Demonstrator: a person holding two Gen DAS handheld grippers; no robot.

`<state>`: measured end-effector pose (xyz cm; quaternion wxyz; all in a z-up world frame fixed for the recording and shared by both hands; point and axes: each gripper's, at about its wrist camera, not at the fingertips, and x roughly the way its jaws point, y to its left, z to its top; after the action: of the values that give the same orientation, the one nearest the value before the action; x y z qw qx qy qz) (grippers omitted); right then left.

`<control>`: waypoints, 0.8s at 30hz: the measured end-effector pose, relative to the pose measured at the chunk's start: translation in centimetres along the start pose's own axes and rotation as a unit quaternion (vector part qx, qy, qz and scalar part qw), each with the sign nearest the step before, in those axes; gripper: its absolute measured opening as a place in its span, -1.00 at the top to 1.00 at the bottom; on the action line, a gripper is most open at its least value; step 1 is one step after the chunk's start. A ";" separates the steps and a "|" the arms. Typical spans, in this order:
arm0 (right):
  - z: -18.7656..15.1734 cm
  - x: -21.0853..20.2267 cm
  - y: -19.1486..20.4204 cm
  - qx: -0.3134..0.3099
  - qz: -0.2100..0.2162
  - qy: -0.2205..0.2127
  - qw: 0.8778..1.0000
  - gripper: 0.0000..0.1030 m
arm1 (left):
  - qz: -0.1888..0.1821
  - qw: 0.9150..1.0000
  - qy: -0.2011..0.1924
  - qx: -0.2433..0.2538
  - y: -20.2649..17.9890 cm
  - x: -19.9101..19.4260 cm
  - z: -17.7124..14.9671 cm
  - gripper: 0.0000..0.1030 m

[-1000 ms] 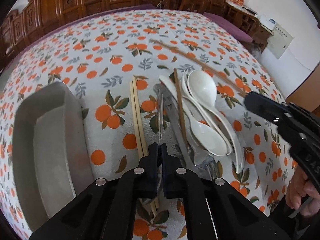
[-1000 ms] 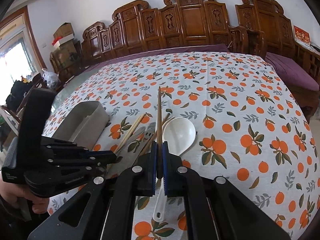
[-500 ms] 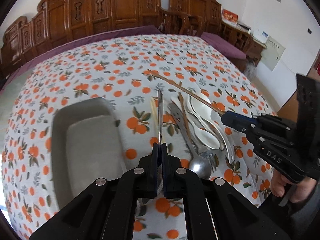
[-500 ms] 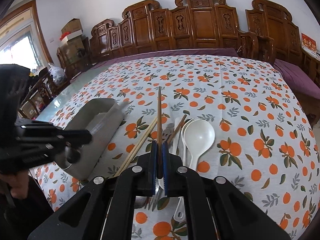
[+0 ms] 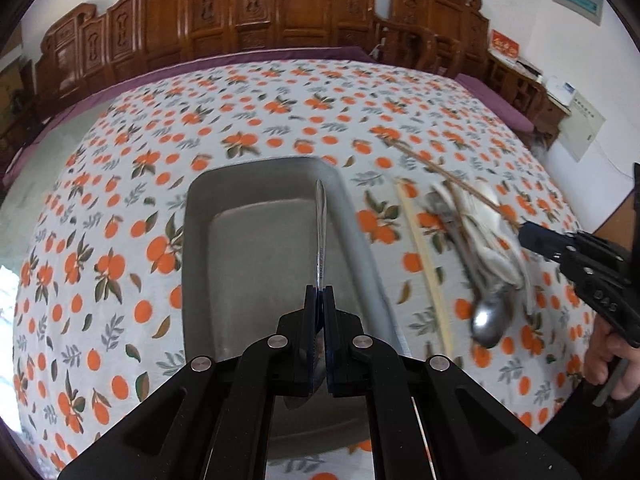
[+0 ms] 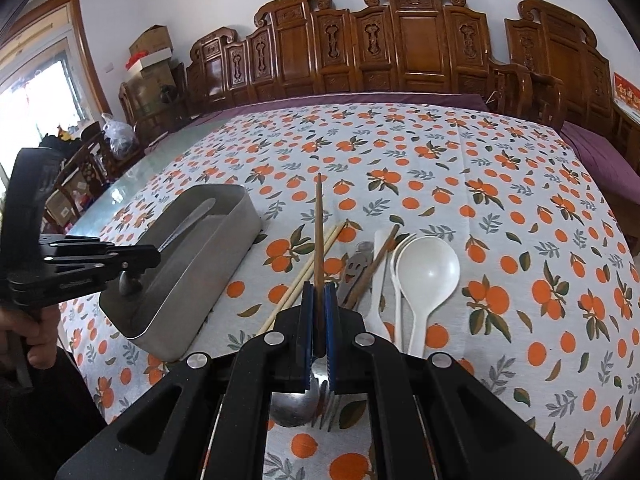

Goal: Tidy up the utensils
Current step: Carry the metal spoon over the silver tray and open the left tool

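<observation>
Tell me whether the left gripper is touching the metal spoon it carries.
Touching. In the left wrist view the left gripper has its jaws closed on the metal spoon, whose handle sticks out forward over the grey tray.

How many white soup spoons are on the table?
3, grouped on the orange-print tablecloth: a large-bowled spoon, a second spoon nested under its left edge, a third spoon just left of both. Others may hide underneath.

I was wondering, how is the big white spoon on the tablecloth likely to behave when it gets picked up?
The big white spoon looks like plastic, so probably light and stiff. Its smooth, glossy handle may slip between the fingers. It lies against another white spoon, so lifting it could drag or nudge that neighbour.
</observation>
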<state>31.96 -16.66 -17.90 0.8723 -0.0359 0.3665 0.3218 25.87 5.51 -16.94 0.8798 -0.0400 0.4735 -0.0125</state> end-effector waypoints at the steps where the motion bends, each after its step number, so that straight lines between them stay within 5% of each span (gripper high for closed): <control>1: 0.0 0.1 0.2 -0.002 0.000 0.001 1.000 0.88 | 0.000 1.000 0.003 -0.003 0.2 0.3 -0.1 0.96; 24: 0.2 -1.2 4.4 -0.018 0.018 -0.024 0.999 0.88 | 0.009 0.999 -0.019 -0.024 2.9 0.0 -0.6 0.92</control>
<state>28.93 -13.77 -16.22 0.8740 -0.0371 0.3402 0.3450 25.38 8.33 -17.50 0.8876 -0.0575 0.4569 0.0073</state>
